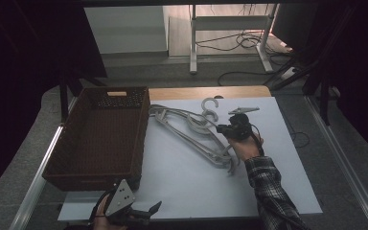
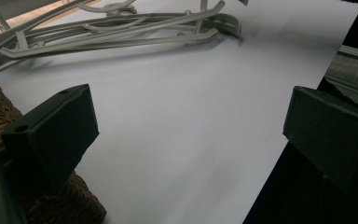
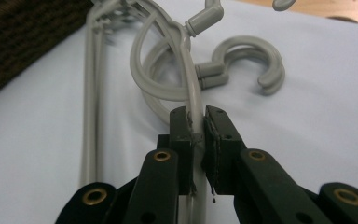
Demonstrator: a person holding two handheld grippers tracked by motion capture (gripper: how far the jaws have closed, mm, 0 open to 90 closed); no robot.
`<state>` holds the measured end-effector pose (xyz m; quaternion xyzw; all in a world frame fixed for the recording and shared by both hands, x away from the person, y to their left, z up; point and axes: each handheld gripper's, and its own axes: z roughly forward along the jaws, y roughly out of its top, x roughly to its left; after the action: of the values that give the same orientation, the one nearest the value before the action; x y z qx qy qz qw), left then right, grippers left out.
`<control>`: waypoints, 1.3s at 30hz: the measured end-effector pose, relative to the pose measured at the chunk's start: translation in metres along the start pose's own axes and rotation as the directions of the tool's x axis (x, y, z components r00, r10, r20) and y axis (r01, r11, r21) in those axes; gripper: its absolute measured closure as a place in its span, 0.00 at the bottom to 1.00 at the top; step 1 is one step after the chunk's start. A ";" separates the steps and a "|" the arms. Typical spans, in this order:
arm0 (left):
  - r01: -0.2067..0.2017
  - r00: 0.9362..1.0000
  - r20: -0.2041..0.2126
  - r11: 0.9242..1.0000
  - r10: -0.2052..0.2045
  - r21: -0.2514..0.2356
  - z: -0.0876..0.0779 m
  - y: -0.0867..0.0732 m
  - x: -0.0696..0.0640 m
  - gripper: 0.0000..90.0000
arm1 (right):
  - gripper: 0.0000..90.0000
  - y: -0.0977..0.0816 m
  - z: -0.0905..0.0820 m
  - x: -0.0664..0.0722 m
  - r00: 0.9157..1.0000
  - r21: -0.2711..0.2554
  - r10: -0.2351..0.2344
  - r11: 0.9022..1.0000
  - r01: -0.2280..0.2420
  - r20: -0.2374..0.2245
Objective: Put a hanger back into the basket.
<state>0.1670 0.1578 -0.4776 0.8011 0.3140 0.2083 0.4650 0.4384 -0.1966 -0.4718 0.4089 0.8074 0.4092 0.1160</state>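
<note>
The hangers (image 1: 199,132) look like smooth pale grey plastic with a faint sheen. The basket (image 1: 98,134) at nine o'clock of them is dark brown wicker, rough and matt. The sheet (image 1: 182,177) under them is matt white paper or board, and the table edge (image 1: 206,92) at twelve o'clock shows light wood. The right gripper (image 3: 196,122) has matt black plastic jaws with brass-coloured rivets.

Overhead forward-down view, two close claw-mounted views
</note>
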 end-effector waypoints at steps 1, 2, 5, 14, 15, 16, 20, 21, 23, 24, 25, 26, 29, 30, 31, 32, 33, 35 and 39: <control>0.000 1.000 0.000 1.000 0.000 0.000 0.000 0.000 0.000 0.03 | 0.91 0.001 -0.002 0.001 1.000 -0.006 -0.002 1.000 0.002 -0.004; -0.001 1.000 0.000 1.000 0.001 0.000 0.000 0.000 0.000 0.04 | 0.91 0.002 -0.005 0.001 1.000 -0.012 0.002 1.000 -0.002 -0.009; -0.004 1.000 -0.002 1.000 0.004 0.000 0.000 0.000 -0.001 0.03 | 0.91 0.005 -0.011 0.003 1.000 -0.031 0.002 1.000 -0.002 -0.016; -0.001 1.000 0.000 1.000 0.001 -0.001 0.000 0.001 0.000 0.04 | 0.91 0.014 -0.032 0.006 1.000 -0.073 -0.002 0.997 0.001 -0.012; 0.002 1.000 0.002 1.000 -0.002 -0.001 0.000 0.001 0.000 0.04 | 0.91 0.015 -0.033 0.005 1.000 -0.071 -0.001 0.997 0.000 -0.019; 0.002 1.000 0.002 1.000 -0.002 0.000 0.000 0.001 0.000 0.04 | 0.91 0.015 -0.036 0.005 1.000 -0.076 -0.005 0.997 0.002 -0.030; 0.005 1.000 0.002 1.000 -0.005 0.000 0.001 0.001 0.001 0.04 | 0.91 0.017 -0.047 0.006 0.999 -0.084 -0.016 0.996 0.013 -0.034; 0.005 1.000 0.002 1.000 -0.005 0.001 0.001 0.001 0.001 0.04 | 0.91 0.017 -0.050 0.006 0.999 -0.087 -0.015 0.996 0.012 -0.039; 0.008 1.000 0.003 1.000 -0.008 0.000 0.001 0.001 0.001 0.04 | 0.91 0.018 -0.057 0.006 0.999 -0.097 -0.011 0.995 0.006 -0.052; 0.008 1.000 0.002 1.000 -0.008 -0.001 0.001 0.002 0.001 0.04 | 0.91 0.018 -0.060 0.006 0.998 -0.102 -0.008 0.995 0.002 -0.057; 0.009 1.000 0.004 1.000 -0.009 -0.001 0.001 0.002 0.001 0.04 | 0.91 0.018 -0.063 0.006 0.998 -0.104 -0.007 0.995 0.000 -0.063; 0.009 1.000 0.006 1.000 -0.009 0.000 0.000 0.003 0.002 0.04 | 0.91 0.017 -0.066 0.006 0.998 -0.109 -0.008 0.994 0.000 -0.069; 0.020 1.000 0.012 1.000 -0.020 0.002 -0.001 0.005 0.003 0.04 | 0.91 0.016 -0.073 0.006 0.996 -0.114 -0.006 0.993 -0.003 -0.085; 0.020 1.000 0.016 1.000 -0.020 0.004 -0.001 0.006 0.003 0.04 | 0.91 0.015 -0.075 0.006 0.996 -0.117 -0.008 0.993 -0.003 -0.089; 0.018 1.000 0.015 1.000 -0.018 0.009 -0.002 0.007 0.003 0.04 | 0.91 0.014 -0.077 0.006 0.996 -0.119 -0.007 0.993 -0.004 -0.091; 0.018 1.000 0.015 1.000 -0.018 0.009 -0.002 0.007 0.003 0.04 | 0.91 0.014 -0.077 0.006 0.996 -0.119 -0.007 0.993 -0.004 -0.091; 0.014 1.000 0.013 1.000 -0.014 0.011 -0.002 0.008 0.004 0.04 | 0.91 0.013 -0.080 0.006 0.995 -0.119 -0.009 0.993 -0.002 -0.095; 0.007 1.000 0.013 1.000 -0.007 0.021 -0.004 0.012 0.004 0.04 | 0.91 0.009 -0.086 0.008 0.994 -0.122 -0.012 0.993 -0.002 -0.110; 0.001 1.000 0.015 0.999 -0.002 0.047 -0.007 0.019 0.006 0.04 | 0.91 0.002 -0.094 0.011 0.992 -0.119 -0.021 0.993 0.006 -0.127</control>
<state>0.1727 0.1592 -0.4574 0.8130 0.3158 0.1945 0.4488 0.3830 -0.2408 -0.4085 0.3688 0.7902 0.4809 0.0907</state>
